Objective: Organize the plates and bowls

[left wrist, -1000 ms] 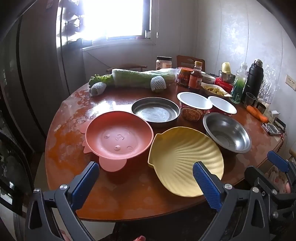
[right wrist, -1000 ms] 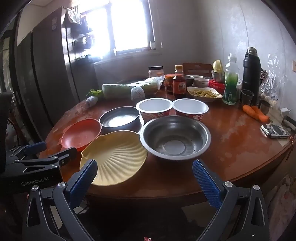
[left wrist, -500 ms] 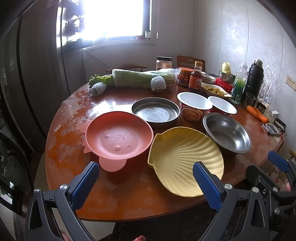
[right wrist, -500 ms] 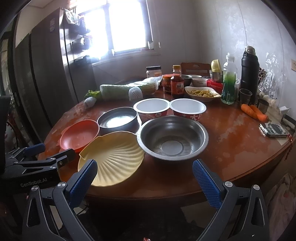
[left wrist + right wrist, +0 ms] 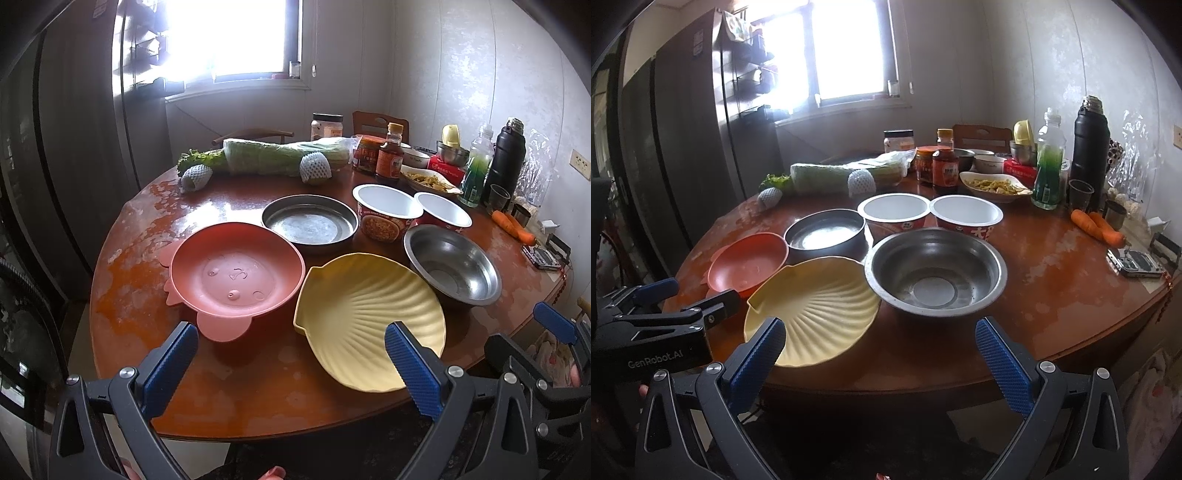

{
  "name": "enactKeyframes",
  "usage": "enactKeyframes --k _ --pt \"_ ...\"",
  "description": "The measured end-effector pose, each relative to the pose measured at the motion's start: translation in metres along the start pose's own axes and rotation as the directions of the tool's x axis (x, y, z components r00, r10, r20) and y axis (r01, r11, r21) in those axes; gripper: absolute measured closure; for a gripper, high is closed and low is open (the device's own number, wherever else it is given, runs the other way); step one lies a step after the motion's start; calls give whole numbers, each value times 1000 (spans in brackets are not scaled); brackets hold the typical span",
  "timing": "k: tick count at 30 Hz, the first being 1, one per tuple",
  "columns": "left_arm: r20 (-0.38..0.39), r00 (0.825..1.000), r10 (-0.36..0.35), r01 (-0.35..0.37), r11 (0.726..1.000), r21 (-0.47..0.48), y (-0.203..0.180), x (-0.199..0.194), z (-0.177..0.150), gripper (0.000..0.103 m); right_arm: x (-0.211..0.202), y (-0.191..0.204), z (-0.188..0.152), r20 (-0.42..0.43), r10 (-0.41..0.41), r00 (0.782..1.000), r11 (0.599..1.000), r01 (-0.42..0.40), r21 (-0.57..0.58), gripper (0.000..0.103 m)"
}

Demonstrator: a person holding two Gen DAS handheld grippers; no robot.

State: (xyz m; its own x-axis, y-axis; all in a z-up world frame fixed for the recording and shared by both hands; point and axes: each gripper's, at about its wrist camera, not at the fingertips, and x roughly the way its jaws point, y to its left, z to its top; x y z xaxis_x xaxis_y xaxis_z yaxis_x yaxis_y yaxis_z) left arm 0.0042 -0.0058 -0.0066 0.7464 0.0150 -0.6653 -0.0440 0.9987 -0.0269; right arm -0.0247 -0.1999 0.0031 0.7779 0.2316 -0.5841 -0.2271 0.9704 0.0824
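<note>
On the round wooden table (image 5: 258, 398) lie a pink plastic bowl (image 5: 236, 275), a yellow shell-shaped plate (image 5: 365, 317), a flat steel pan (image 5: 310, 223), a steel bowl (image 5: 452, 264) and two paper noodle bowls (image 5: 386, 212). My left gripper (image 5: 291, 362) is open and empty, above the near table edge, in front of the pink bowl and yellow plate. My right gripper (image 5: 877, 360) is open and empty, in front of the steel bowl (image 5: 936, 271) and yellow plate (image 5: 812, 308). The left gripper also shows in the right wrist view (image 5: 670, 299).
At the back stand a wrapped cabbage (image 5: 280, 157), sauce jars (image 5: 389, 155), a dish of food (image 5: 995, 186), a green bottle (image 5: 1049, 160) and a black flask (image 5: 1089, 144). Carrots (image 5: 1097, 227) and a small device (image 5: 1136, 262) lie at the right edge. A dark cabinet (image 5: 55, 147) stands left.
Both grippers stay open. The right wrist view has shifted slightly, with the table contents sitting a little lower and nearer. The dishes have not moved.
</note>
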Motion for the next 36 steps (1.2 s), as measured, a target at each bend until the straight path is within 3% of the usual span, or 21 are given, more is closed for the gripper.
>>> enactKeyframes --k 36 --pt "20 1000 -4 4 1000 -14 13 -3 3 1 6 6 4 -1 26 1000 999 -26 -37 0"
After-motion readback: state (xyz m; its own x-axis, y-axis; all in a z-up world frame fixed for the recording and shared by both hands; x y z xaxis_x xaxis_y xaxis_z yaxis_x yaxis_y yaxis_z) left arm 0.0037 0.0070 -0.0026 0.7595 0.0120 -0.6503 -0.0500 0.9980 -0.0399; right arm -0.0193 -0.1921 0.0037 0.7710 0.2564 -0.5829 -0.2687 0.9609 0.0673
